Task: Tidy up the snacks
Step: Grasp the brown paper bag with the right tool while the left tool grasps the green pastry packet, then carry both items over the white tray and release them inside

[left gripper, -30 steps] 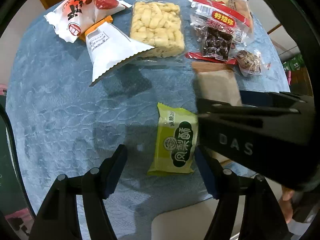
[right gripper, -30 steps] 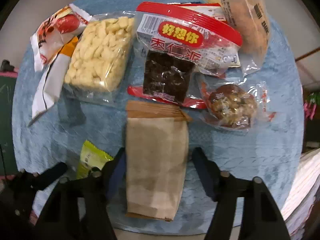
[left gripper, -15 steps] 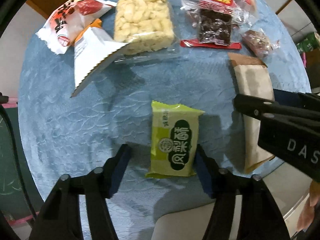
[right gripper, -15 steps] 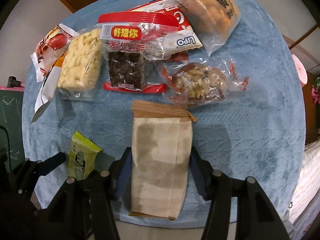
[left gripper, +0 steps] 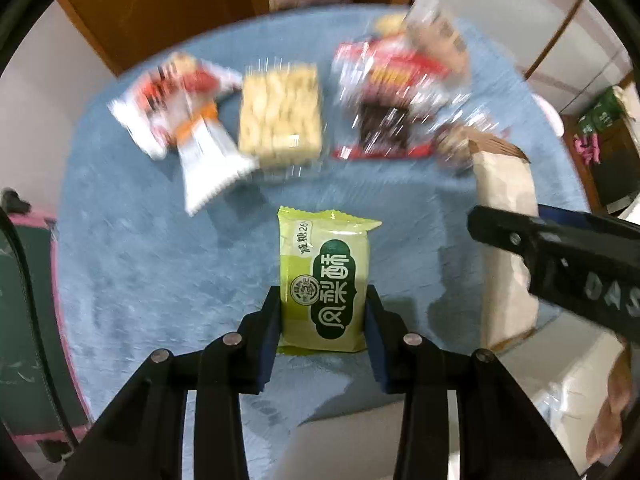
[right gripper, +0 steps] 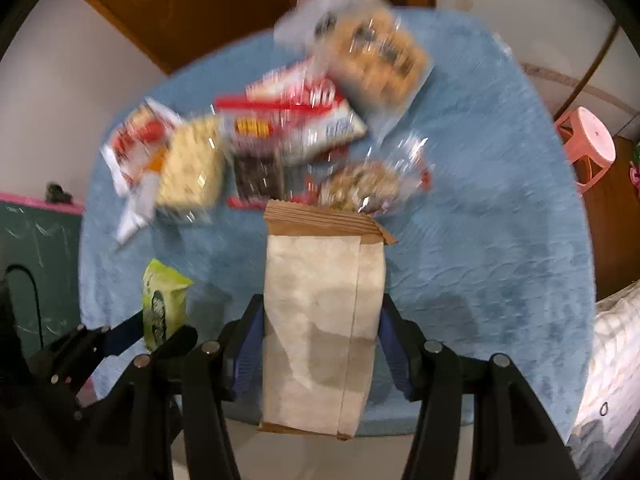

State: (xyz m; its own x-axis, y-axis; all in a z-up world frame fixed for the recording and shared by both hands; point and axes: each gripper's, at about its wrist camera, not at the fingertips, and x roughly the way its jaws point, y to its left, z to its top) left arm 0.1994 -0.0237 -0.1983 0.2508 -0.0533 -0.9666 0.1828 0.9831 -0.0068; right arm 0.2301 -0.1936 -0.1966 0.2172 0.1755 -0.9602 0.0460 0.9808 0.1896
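My left gripper (left gripper: pixel 323 312) is shut on a green pineapple-cake packet (left gripper: pixel 326 276) and holds it above the blue round table (left gripper: pixel 132 264). My right gripper (right gripper: pixel 322 328) is shut on a tall brown paper packet (right gripper: pixel 320 320), also lifted off the table. The paper packet shows at the right of the left wrist view (left gripper: pixel 506 216), with the right gripper (left gripper: pixel 560 252) on it. The green packet shows at the lower left of the right wrist view (right gripper: pixel 164 304).
A row of snacks lies blurred at the far side: a red-and-white packet (left gripper: pixel 176 96), a yellow puffed-snack block (left gripper: pixel 280 112), a red date packet (left gripper: pixel 392 92), a clear walnut cake packet (right gripper: pixel 368 188) and a biscuit bag (right gripper: pixel 376 60). A pink stool (right gripper: pixel 588 148) stands right.
Both grippers have closed on their packets and lifted them off the table. The views have pulled back and tilted up, so the far snacks look smaller and blurred.
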